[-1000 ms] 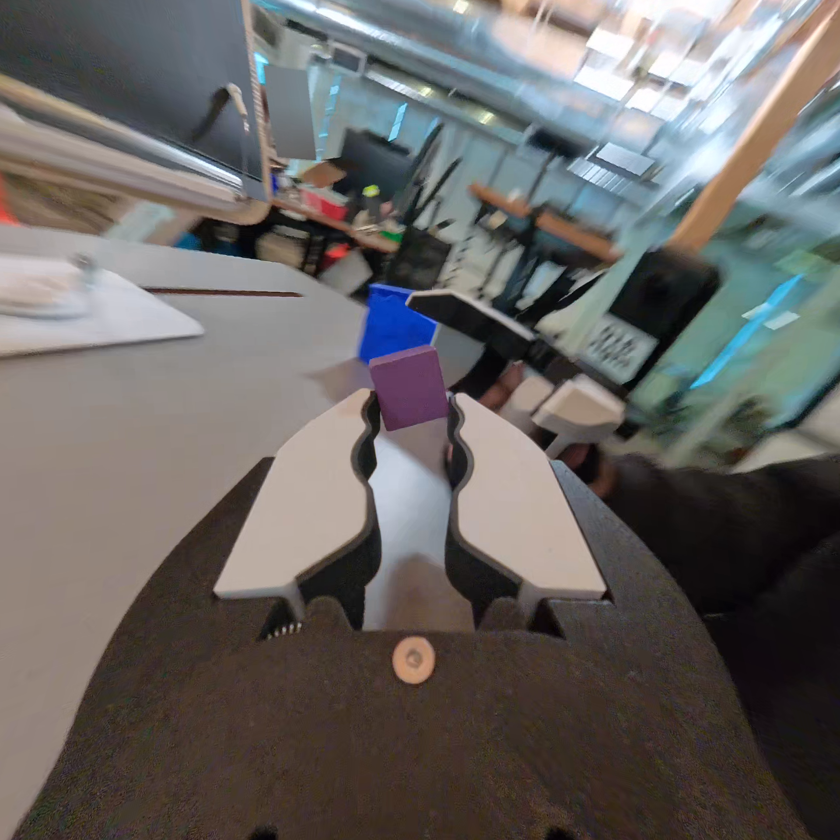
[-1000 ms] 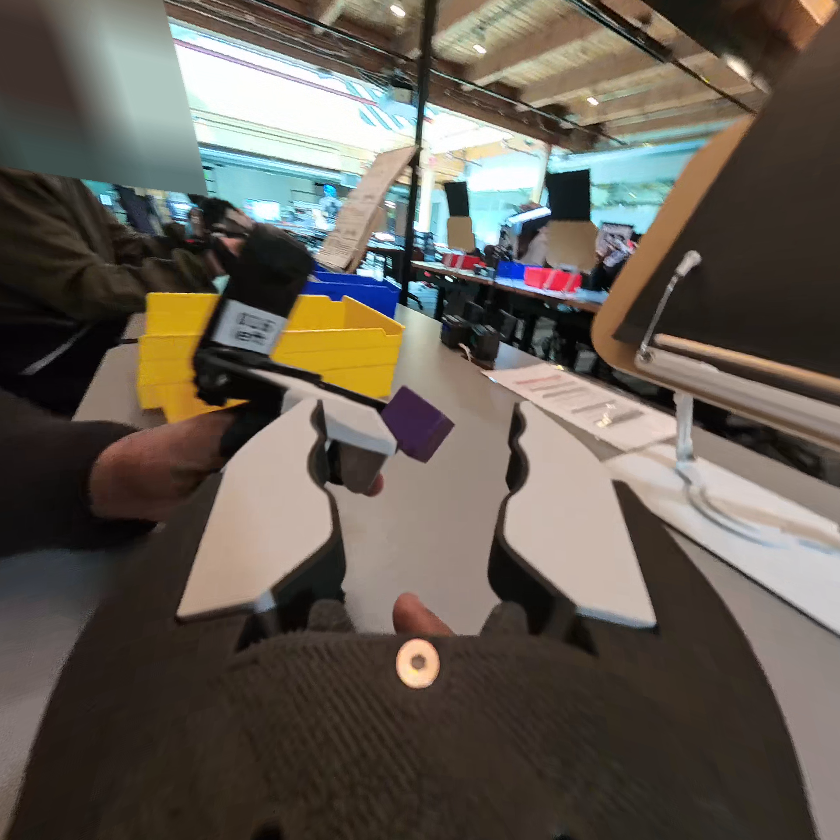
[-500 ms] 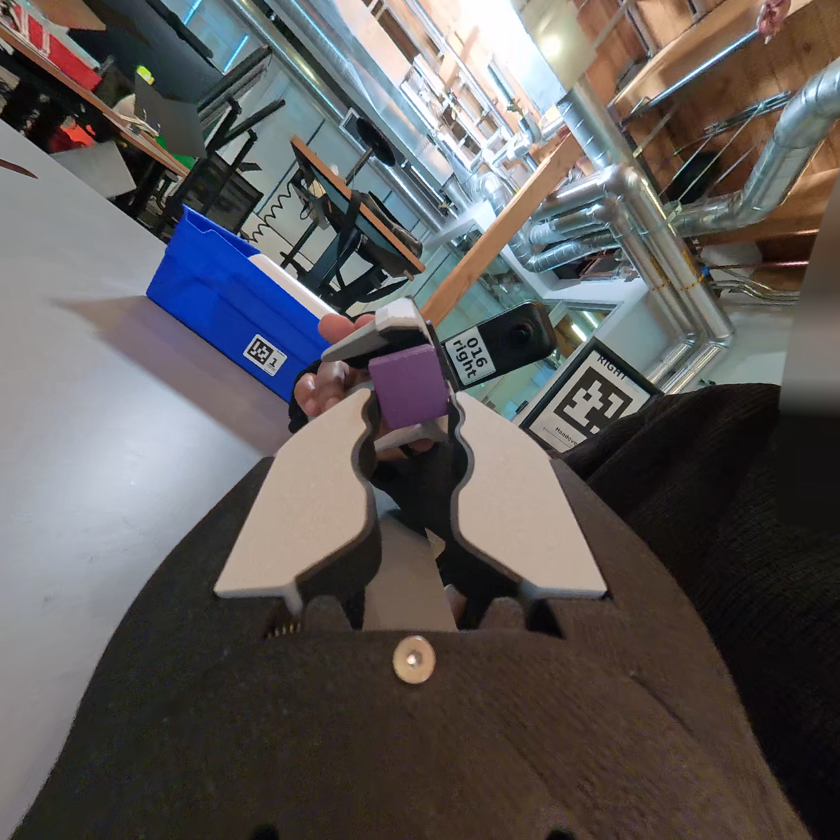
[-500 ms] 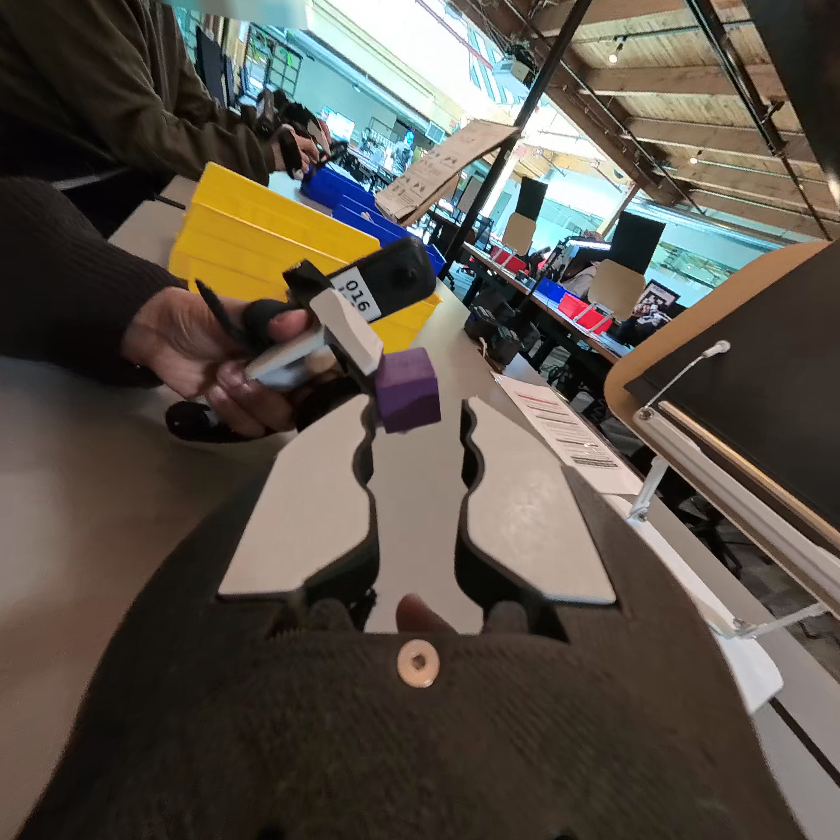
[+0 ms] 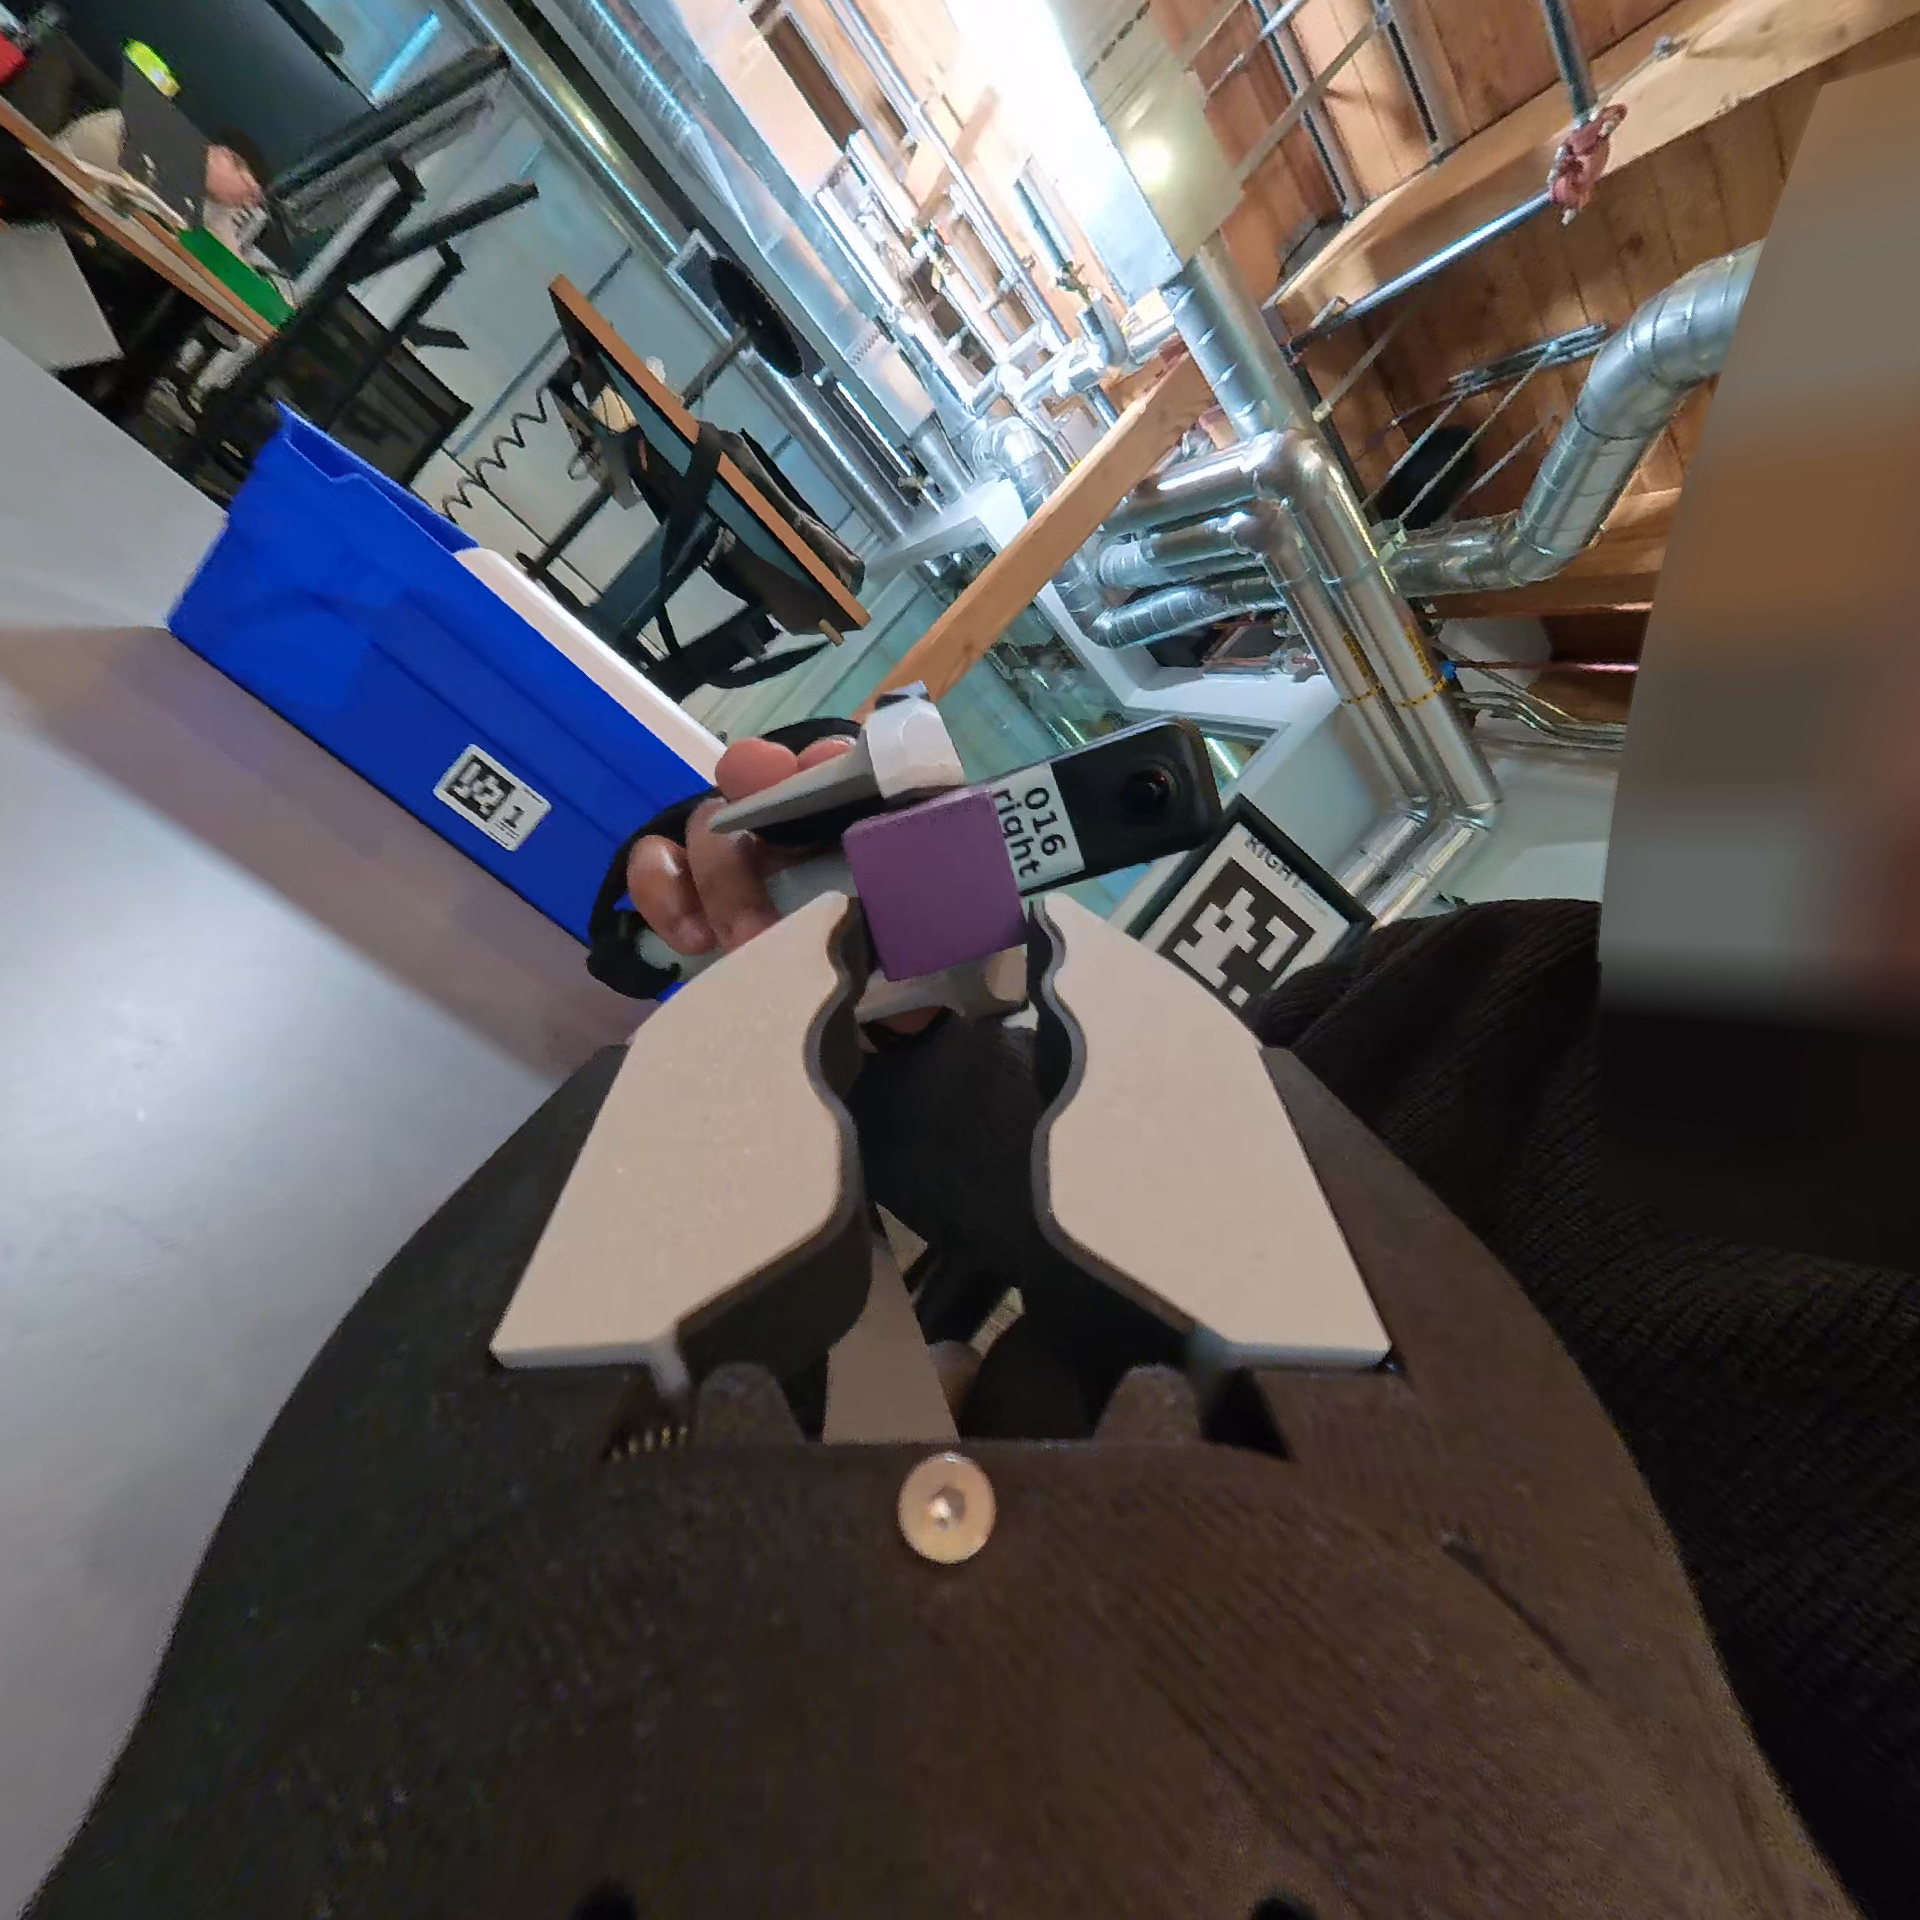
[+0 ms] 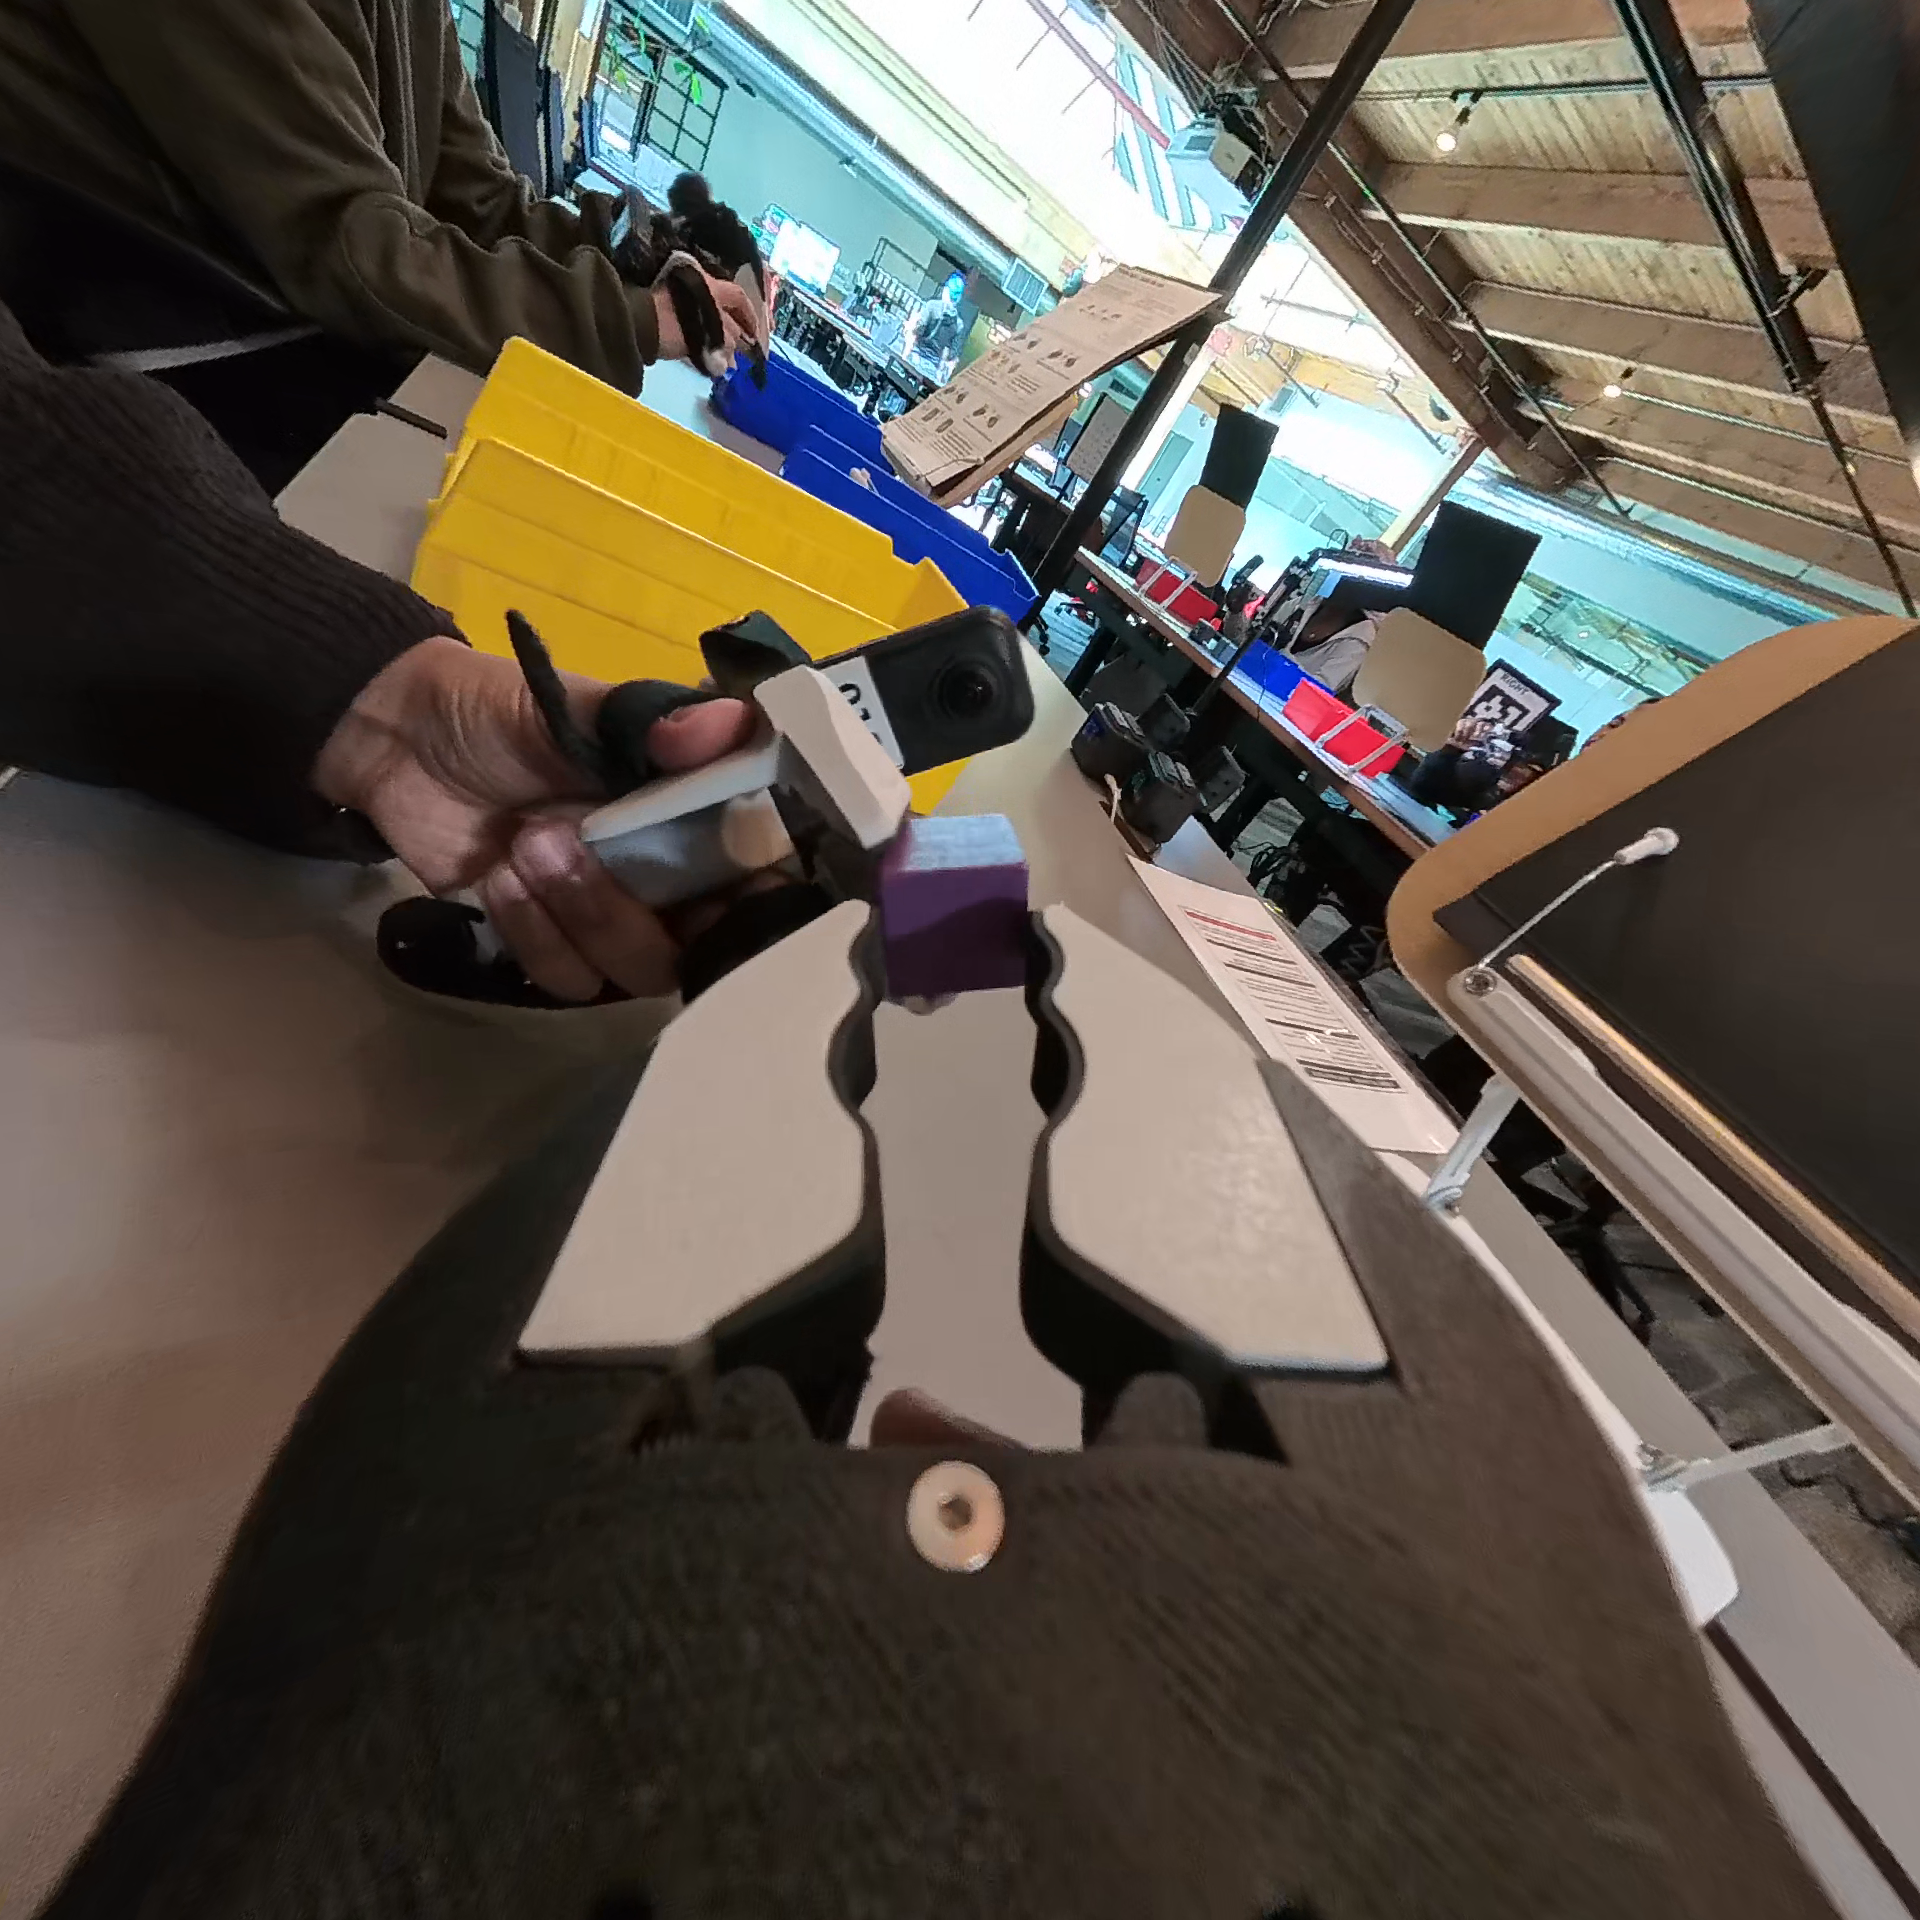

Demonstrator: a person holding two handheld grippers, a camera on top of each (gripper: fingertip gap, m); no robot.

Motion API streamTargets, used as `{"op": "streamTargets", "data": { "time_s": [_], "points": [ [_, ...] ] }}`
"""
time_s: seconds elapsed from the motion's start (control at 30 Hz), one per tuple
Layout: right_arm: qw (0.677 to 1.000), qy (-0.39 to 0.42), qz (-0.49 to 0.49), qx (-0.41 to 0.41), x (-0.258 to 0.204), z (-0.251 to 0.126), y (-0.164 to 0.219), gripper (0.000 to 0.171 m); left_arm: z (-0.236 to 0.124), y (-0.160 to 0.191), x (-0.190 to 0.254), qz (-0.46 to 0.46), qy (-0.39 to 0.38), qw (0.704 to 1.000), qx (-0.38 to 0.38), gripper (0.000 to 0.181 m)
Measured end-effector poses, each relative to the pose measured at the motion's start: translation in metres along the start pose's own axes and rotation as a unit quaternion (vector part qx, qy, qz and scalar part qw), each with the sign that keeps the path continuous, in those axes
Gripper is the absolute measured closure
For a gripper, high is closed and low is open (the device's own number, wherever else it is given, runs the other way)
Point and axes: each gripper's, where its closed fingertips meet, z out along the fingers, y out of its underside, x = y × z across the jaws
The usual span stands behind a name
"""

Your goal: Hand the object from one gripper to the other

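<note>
A purple cube is held in the air above the grey table. My left gripper is shut on its two sides. In the left wrist view the right gripper's fingers lie above and below the cube, held by a hand. In the right wrist view my right gripper is closed against the cube on both sides. The left gripper's white fingers reach the cube from the left, held by a hand in a dark sleeve. Both grippers grip the cube at once.
A blue bin stands on the table behind the grippers. Yellow bins stand at the far left in the right wrist view, with another person's arm beyond. A paper sheet and a dark board with a metal rail lie to the right.
The grippers have come together. The right gripper's fingers, wide open a second ago, have closed onto the cube that the left gripper still holds. Both views tilted upward.
</note>
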Motion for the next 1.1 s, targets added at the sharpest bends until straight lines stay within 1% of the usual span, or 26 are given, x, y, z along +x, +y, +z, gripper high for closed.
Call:
{"op": "streamTargets", "data": {
  "time_s": [0.03,0.1,0.17,0.23,0.27,0.33,0.37,0.43,0.5,0.53,0.57,0.6,0.63,0.73,0.83,0.9,0.93,1.0,1.03,1.07,1.1],
  "points": [
    [1.000,0.004,0.006,0.000,0.002,0.000,0.000,0.145,-0.001,-0.003,-0.004,0.005,-0.014,1.000,0.011,0.144],
    [0.999,0.016,0.031,0.010,0.008,-0.002,-0.002,0.145,-0.006,-0.010,-0.012,0.033,-0.053,0.997,0.036,0.128],
    [0.996,0.023,0.086,0.013,0.017,-0.006,0.000,0.145,-0.011,-0.018,-0.018,0.076,-0.094,0.991,0.048,0.114],
    [0.987,0.014,0.160,0.026,0.022,-0.009,0.000,0.145,-0.015,-0.023,-0.022,0.148,-0.146,0.977,0.041,0.099],
    [0.978,0.004,0.205,0.033,0.024,-0.011,0.000,0.145,-0.017,-0.025,-0.024,0.194,-0.175,0.965,0.031,0.097],
    [0.954,-0.023,0.294,0.044,0.025,-0.013,0.001,0.145,-0.020,-0.027,-0.025,0.296,-0.228,0.928,0.005,0.096],
    [0.940,-0.037,0.336,0.046,0.025,-0.013,0.004,0.145,-0.020,-0.028,-0.024,0.347,-0.247,0.904,-0.008,0.096],
    [0.905,-0.077,0.416,0.041,0.021,-0.012,0.010,0.145,-0.019,-0.029,-0.017,0.455,-0.274,0.847,-0.022,0.096],
    [0.855,-0.122,0.502,0.039,0.016,-0.011,0.014,0.145,-0.015,-0.022,-0.012,0.542,-0.282,0.790,-0.047,0.102],
    [0.825,-0.148,0.543,0.045,0.013,-0.011,0.013,0.145,-0.012,-0.014,-0.013,0.568,-0.279,0.771,-0.072,0.110],
    [0.797,-0.171,0.577,0.051,0.012,-0.012,0.011,0.145,-0.008,-0.005,-0.016,0.580,-0.272,0.762,-0.098,0.116],
    [0.775,-0.192,0.601,0.048,0.009,-0.013,0.012,0.145,-0.005,0.002,-0.019,0.583,-0.266,0.759,-0.117,0.120],
    [0.760,-0.211,0.614,0.033,0.004,-0.013,0.014,0.145,-0.002,0.008,-0.020,0.583,-0.258,0.760,-0.126,0.122],
    [0.751,-0.233,0.617,-0.022,-0.009,-0.014,0.024,0.145,0.002,0.015,-0.017,0.586,-0.244,0.761,-0.135,0.131],
    [0.738,-0.242,0.629,-0.027,-0.010,-0.014,0.024,0.145,0.003,0.017,-0.014,0.581,-0.233,0.767,-0.139,0.146],
    [0.730,-0.247,0.637,-0.033,-0.011,-0.015,0.027,0.145,0.001,0.018,-0.017,0.582,-0.237,0.763,-0.148,0.151],
    [0.725,-0.253,0.640,-0.037,-0.013,-0.016,0.028,0.145,0.000,0.019,-0.019,0.583,-0.240,0.761,-0.153,0.152],
    [0.715,-0.270,0.644,-0.037,-0.017,-0.017,0.026,0.145,0.000,0.022,-0.024,0.580,-0.245,0.759,-0.164,0.144],
    [0.715,-0.273,0.642,-0.039,-0.019,-0.016,0.025,0.145,0.001,0.025,-0.026,0.583,-0.245,0.756,-0.170,0.143],
    [0.716,-0.274,0.640,-0.045,-0.021,-0.016,0.025,0.145,0.001,0.026,-0.026,0.588,-0.245,0.751,-0.173,0.145],
    [0.718,-0.275,0.637,-0.049,-0.023,-0.015,0.026,0.145,0.002,0.026,-0.025,0.595,-0.245,0.746,-0.174,0.150]
  ]
}}
